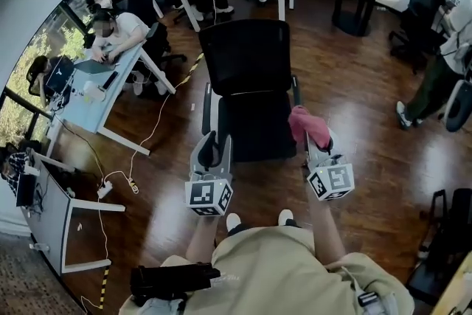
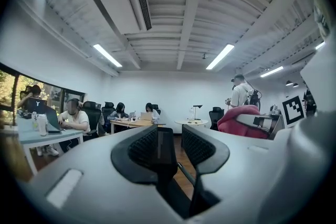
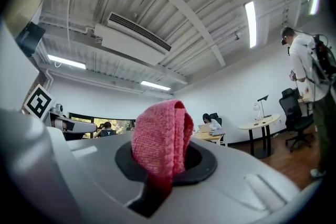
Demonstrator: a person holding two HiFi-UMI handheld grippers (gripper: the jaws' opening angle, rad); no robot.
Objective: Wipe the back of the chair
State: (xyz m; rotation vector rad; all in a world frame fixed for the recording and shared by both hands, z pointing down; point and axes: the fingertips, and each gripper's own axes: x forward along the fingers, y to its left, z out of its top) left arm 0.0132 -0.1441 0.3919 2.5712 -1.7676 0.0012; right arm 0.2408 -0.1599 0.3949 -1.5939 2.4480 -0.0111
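Right tongs [image 3: 160,161] are squeezed on a pink cloth [image 3: 157,134] judged soft and light (best pinched at its bunched middle), while left tongs [image 2: 176,147] are seen slightly apart, empty, beside the chair [image 1: 247,59].

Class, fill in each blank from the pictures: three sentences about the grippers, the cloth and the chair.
1. The pink cloth is clamped in the ___ gripper.
2. The left gripper has its jaws ___, with nothing between them.
3. The chair ahead of both grippers is ___ in colour.

Missing words: right; apart; black.
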